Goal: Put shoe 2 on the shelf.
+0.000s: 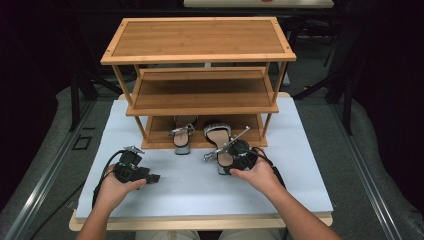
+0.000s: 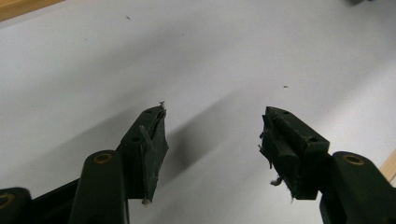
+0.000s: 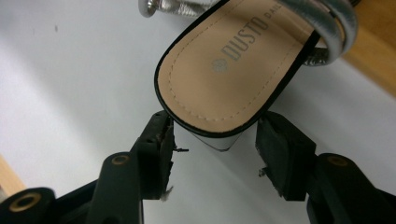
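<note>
left sandal point(image 1: 182, 134) — shelved | right gripper point(image 3: 215, 140) jaws apart, straddling right sandal point(image 3: 224, 79) heel, unshelved | left gripper point(image 2: 212, 135) gaping, empty

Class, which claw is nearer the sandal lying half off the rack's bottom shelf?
Right. The right claw brackets the heel of that sandal; the left claw rests on the white board, well off to the sandal's left.

Legible text: one brand stamp, on the sandal point(image 3: 224, 70) insole.
"DUSTO" reads in grey capitals on the tan heel pad, just ahead of the right gripper point(image 3: 215, 135) jaws; a round logo precedes it, smaller letters after it are cut off.
</note>
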